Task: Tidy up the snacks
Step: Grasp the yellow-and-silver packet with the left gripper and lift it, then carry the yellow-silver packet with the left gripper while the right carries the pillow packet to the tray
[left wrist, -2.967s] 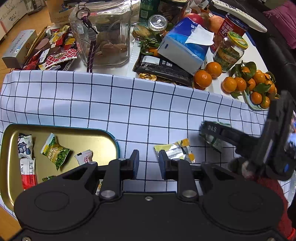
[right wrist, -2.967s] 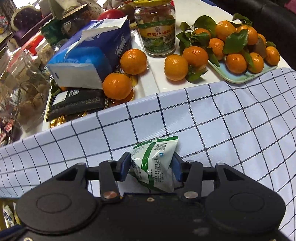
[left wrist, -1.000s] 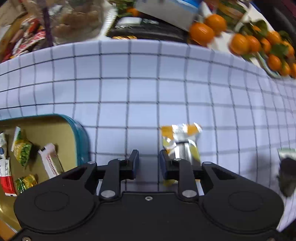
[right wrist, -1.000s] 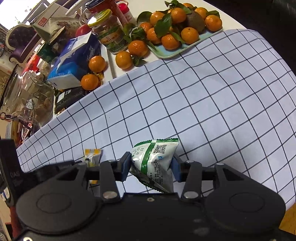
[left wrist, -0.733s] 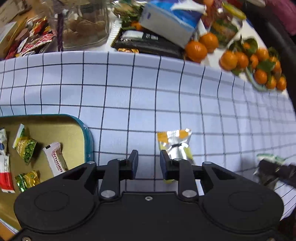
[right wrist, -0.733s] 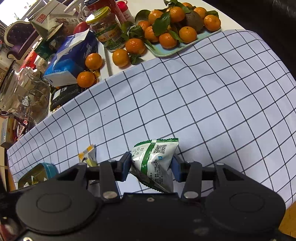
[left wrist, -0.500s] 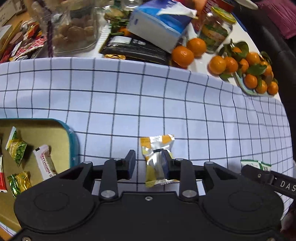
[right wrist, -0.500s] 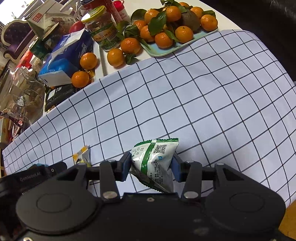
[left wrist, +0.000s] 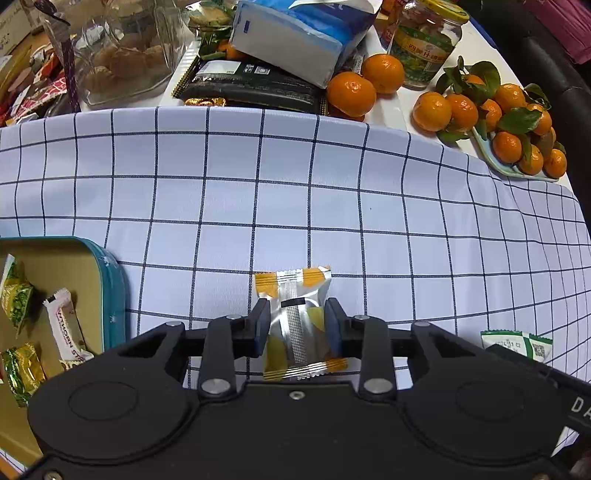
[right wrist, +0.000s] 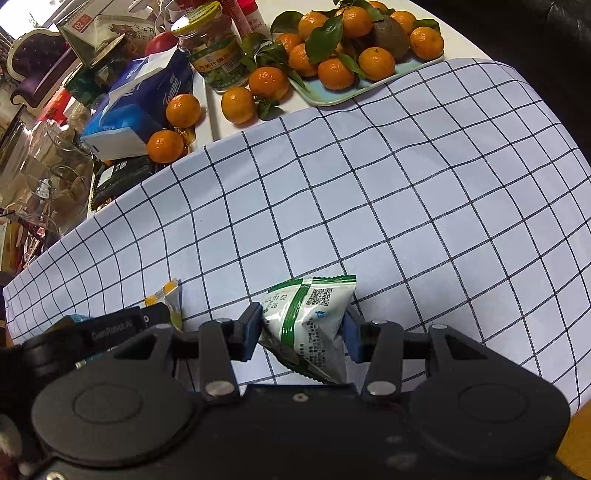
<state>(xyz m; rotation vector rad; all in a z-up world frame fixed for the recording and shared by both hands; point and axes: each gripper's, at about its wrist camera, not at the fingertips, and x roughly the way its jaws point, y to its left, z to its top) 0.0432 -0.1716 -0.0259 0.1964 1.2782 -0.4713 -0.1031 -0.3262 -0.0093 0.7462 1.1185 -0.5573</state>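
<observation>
A yellow and silver snack packet (left wrist: 293, 291) lies on the checked cloth (left wrist: 332, 192). My left gripper (left wrist: 296, 314) points down over it, its jaws opening, with the packet between the pads and resting on the cloth. At the left edge a gold tray with a teal rim (left wrist: 112, 288) holds several small snack packets. My right gripper (right wrist: 303, 328) is shut on a green and white snack packet (right wrist: 314, 306), held above the cloth. That packet (left wrist: 517, 341) also shows at the lower right of the left wrist view.
Behind the cloth stand a blue tissue pack (left wrist: 295, 33), a black packet (left wrist: 251, 85), a glass jar of biscuits (left wrist: 122, 51), a lidded jar (left wrist: 424, 44), loose tangerines (left wrist: 351, 92) and a plate of tangerines (right wrist: 351, 55). The table edge is on the right.
My left gripper has shifted over the yellow and silver packet and its jaws have widened to either side of it. The right gripper keeps its hold on the green packet.
</observation>
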